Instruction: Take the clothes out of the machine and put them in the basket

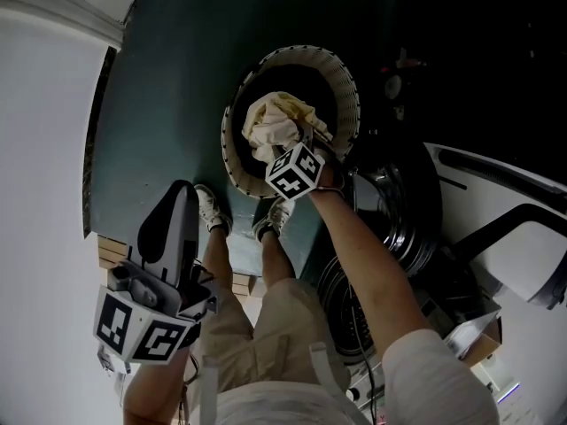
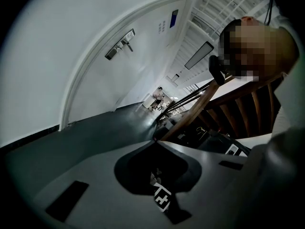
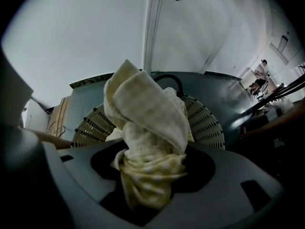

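- Left gripper (image 2: 155,141) at 7 o'clock, jaws pressed together, empty
- Right gripper (image 3: 152,175) clamps cream cloth (image 3: 147,118) over basket (image 1: 344,78) at 12 o'clock; machine (image 1: 399,220) at 4 o'clock

**Pale shirt, tan shorts, grey tools**

The person is wearing a white short-sleeved shirt (image 1: 425,370), tan shorts (image 1: 266,326) and white trainers (image 1: 211,209). The left gripper (image 1: 182,191) is showing a grey shell with a black inner face, and it is carrying a cube (image 1: 142,330) of black-and-white square markers. The right gripper (image 3: 150,175) is showing the same grey shell with dark rectangular slots, and it is bearing its own marker cube (image 1: 294,171).
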